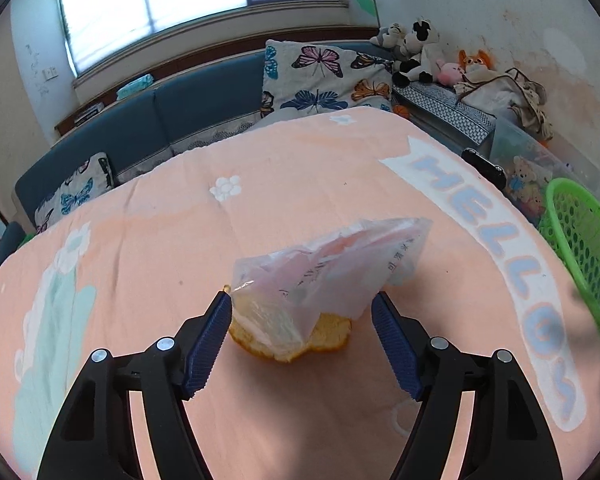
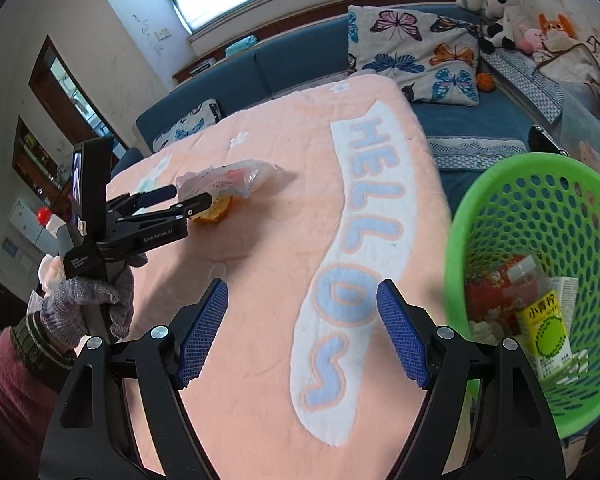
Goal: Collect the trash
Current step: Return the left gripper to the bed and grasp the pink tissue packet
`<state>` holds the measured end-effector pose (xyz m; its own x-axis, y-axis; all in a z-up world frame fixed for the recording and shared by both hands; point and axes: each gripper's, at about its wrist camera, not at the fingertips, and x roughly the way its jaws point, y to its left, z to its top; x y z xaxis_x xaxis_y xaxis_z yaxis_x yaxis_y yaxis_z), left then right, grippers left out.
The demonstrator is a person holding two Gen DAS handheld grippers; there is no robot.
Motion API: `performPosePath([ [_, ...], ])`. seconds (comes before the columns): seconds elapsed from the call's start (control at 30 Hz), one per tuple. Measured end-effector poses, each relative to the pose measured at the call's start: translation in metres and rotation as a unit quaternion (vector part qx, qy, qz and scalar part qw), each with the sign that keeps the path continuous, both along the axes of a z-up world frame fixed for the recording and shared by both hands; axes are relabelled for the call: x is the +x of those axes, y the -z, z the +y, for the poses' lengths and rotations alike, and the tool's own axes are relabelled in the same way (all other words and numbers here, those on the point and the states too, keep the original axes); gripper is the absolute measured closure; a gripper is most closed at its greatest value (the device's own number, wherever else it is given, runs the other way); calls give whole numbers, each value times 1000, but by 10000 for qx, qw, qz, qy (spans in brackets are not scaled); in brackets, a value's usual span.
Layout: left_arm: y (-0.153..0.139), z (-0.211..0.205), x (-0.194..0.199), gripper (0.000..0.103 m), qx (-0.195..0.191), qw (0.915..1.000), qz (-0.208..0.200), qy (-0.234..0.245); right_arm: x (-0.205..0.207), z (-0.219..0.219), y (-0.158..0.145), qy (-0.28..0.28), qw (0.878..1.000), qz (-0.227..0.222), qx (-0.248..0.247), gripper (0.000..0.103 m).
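Here the left claw [image 1: 302, 306] is gaping around the plastic bag [image 1: 332, 268] and orange peel [image 1: 320, 340] on the bench [image 1: 260, 208]; closing high risks pinching only film, leaving peel behind. The right claw [image 2: 302, 300] is hanging open, empty.

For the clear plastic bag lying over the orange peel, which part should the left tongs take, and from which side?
Probably the bunched near end of the plastic bag, where it drapes the orange peel. It already lies between the open left tongs, so come from the near side, angled down; the far end lies loose and flat.
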<state>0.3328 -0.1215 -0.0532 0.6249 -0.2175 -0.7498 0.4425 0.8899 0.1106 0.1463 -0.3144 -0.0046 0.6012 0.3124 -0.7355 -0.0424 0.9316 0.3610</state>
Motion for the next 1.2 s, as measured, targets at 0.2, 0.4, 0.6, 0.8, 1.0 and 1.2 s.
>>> performPosePath([
  [0.2, 0, 1, -1, 67, -92, 9996, -124, 219, 13, 9, 8, -61, 10000, 78, 9, 26],
  [0.4, -6, 14, -8, 89, -362, 9991, -127, 167, 20, 23, 13, -150, 9998, 114, -24, 26],
  [0.6, -21, 32, -22, 93, -699, 9974, -157, 62, 27, 40, 13, -298, 9995, 88, -35, 26],
  [0.8, -41, 65, -38, 95, -1006, 9946, -230, -141, 35, 64, 15, -480, 9988, 73, -31, 26],
  [1.0, -62, 105, -48, 95, -970, 9932, -380, -525, 55, 97, 22, -744, 9971, 21, -130, 26],
  [1.2, -75, 148, -54, 95, -1056, 9892, -482, -891, 87, 138, 33, -1141, 9922, -166, -474, 26],
])
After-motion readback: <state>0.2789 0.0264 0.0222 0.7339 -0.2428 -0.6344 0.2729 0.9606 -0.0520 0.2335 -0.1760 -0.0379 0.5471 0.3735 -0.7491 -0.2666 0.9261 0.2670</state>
